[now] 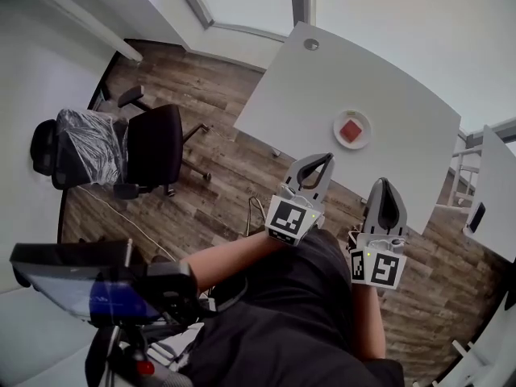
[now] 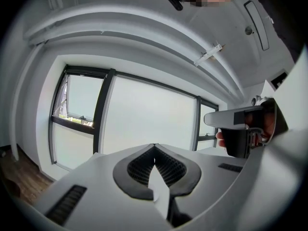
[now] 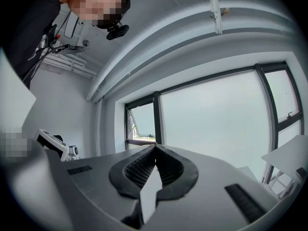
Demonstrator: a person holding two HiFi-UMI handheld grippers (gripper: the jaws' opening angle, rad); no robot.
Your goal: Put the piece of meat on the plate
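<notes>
the meat [image 1: 351, 130] already lay on the plate [image 1: 338, 127] on the table [image 1: 322, 87], so the job looked done; left gripper [image 1: 321, 161] and right gripper [image 1: 385, 185] were closed, empty, well short of it.

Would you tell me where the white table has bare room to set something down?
The table is bare nearly everywhere: the wide stretch between the grommet hole and the plate, and beyond the plate to the right edge. Only the plate, holding the meat, is taken.
</notes>
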